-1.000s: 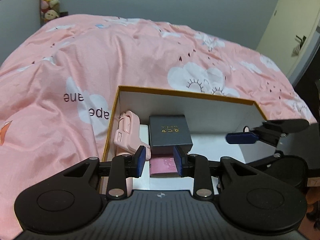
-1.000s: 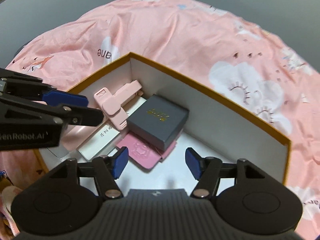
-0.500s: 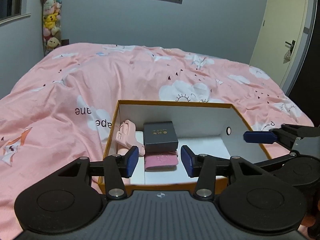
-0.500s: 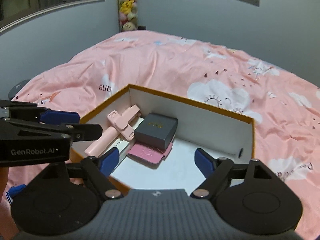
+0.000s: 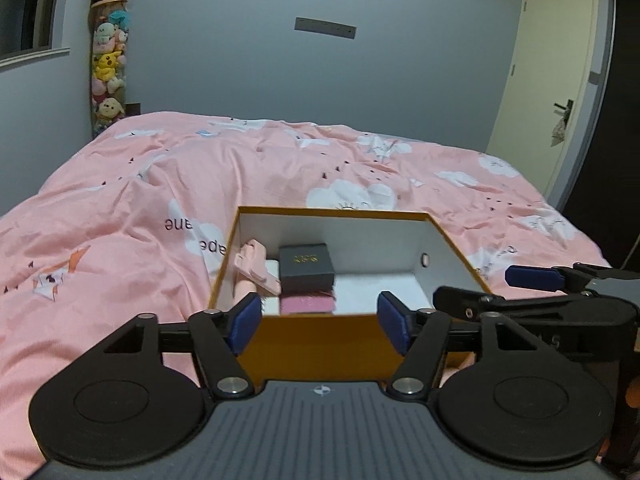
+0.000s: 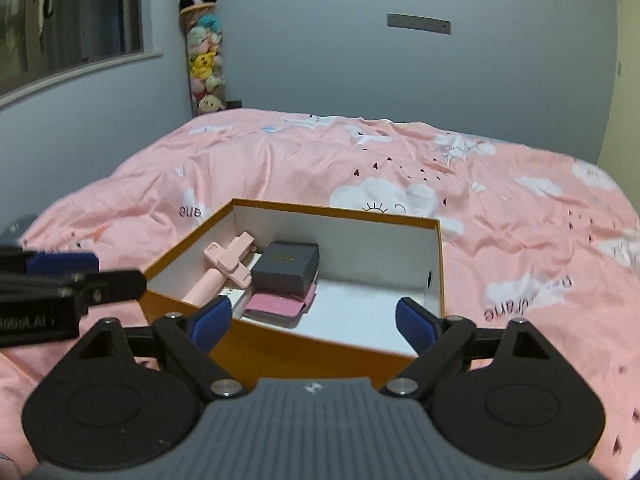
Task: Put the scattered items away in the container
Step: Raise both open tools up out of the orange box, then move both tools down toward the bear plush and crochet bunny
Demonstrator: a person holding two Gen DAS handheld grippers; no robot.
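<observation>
An orange box (image 5: 312, 340) (image 6: 280, 344) with white inner walls sits on the pink bedspread. Inside lie a pink selfie stick (image 5: 252, 266) (image 6: 224, 268), a dark grey case (image 5: 306, 266) (image 6: 286, 264), a pink wallet (image 5: 306, 304) (image 6: 276, 304) under the case, and a white flat packet (image 5: 272, 270). My left gripper (image 5: 320, 320) hovers in front of the box's near wall, jaws opening, nothing between them. My right gripper (image 6: 312, 322) hangs before the near wall too, jaws opening and empty. Each gripper shows at the other view's edge.
The pink bedspread (image 5: 140, 216) (image 6: 520, 240) with cloud prints spreads all round the box. A column of plush toys (image 5: 106, 68) (image 6: 204, 60) stands in the far corner. A door (image 5: 552, 92) is at the right, a window (image 6: 68, 20) at the left.
Both grippers pulled back and up out of the box and opened wider. The box now lies farther ahead, with its orange near wall showing.
</observation>
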